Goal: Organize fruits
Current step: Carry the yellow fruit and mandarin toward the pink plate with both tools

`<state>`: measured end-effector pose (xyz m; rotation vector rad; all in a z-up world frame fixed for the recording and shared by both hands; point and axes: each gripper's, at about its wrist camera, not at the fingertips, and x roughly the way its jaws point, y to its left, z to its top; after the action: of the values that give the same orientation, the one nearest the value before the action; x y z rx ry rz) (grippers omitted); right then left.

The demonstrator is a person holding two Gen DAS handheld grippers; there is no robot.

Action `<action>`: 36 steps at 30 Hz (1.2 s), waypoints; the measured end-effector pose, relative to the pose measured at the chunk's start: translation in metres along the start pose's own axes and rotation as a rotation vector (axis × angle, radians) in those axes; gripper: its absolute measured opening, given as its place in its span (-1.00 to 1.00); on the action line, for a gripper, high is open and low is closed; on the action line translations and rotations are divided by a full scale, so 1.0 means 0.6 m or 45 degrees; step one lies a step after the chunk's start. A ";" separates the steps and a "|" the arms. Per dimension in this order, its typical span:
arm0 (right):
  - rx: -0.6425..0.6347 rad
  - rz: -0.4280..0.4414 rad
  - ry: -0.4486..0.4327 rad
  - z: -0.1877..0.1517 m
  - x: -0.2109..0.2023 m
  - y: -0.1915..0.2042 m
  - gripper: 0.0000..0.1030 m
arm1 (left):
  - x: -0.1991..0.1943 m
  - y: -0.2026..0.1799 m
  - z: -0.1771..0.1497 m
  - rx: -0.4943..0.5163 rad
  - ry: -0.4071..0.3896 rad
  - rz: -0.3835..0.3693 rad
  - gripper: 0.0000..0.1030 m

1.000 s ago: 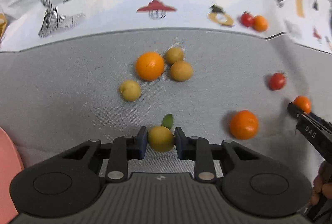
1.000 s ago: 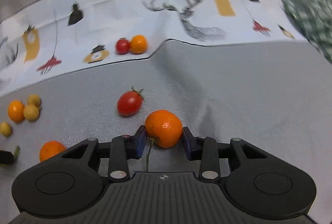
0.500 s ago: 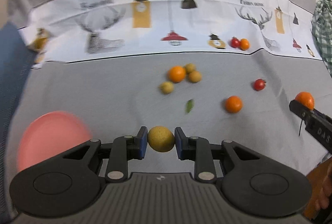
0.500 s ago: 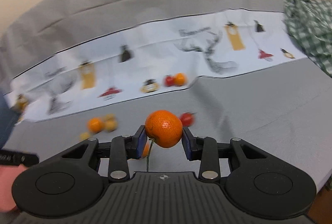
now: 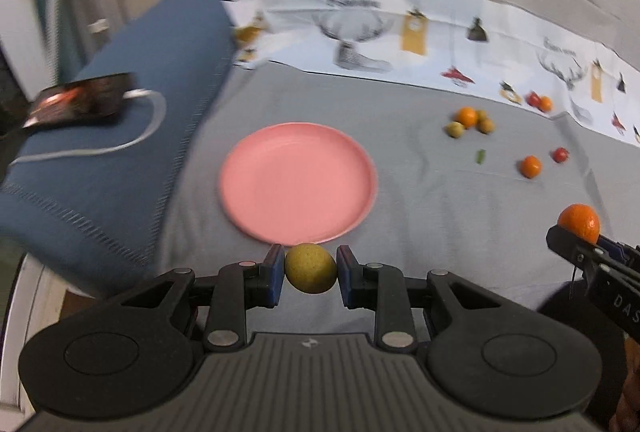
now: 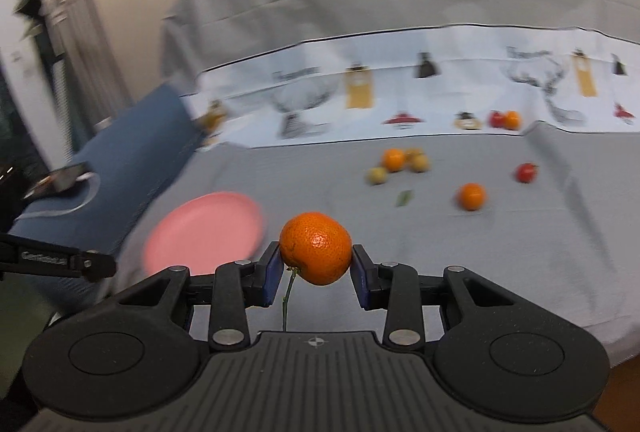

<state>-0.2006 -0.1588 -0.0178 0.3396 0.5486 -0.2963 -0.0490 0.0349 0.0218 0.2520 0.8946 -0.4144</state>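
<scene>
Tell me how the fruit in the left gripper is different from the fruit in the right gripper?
The yellow fruit is dull yellow-green; the orange fruit is bright orange. The yellow fruit shows no stem, while a thin green stem hangs below the orange fruit. The yellow fruit looks rounder; the orange fruit looks a bit squashed and dimpled. Both are round fruits, each clamped between gripper pads and held in the air, near the pink plate.

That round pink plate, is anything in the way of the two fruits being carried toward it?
Nothing visible. The round pink plate lies bare on the grey cloth, just ahead of the yellow-green fruit in the left hand-held gripper. The right hand-held gripper holds its orange mandarin over open cloth beside the plate.
</scene>
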 end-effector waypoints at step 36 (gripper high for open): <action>-0.275 -0.007 0.068 -0.021 -0.023 0.135 -0.27 | -0.024 0.108 -0.050 -0.188 -0.025 -0.064 -0.40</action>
<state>-0.1883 -0.0779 -0.0015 0.1375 0.6277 -0.2312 -0.0491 0.1078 0.0177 0.0899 0.9095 -0.3946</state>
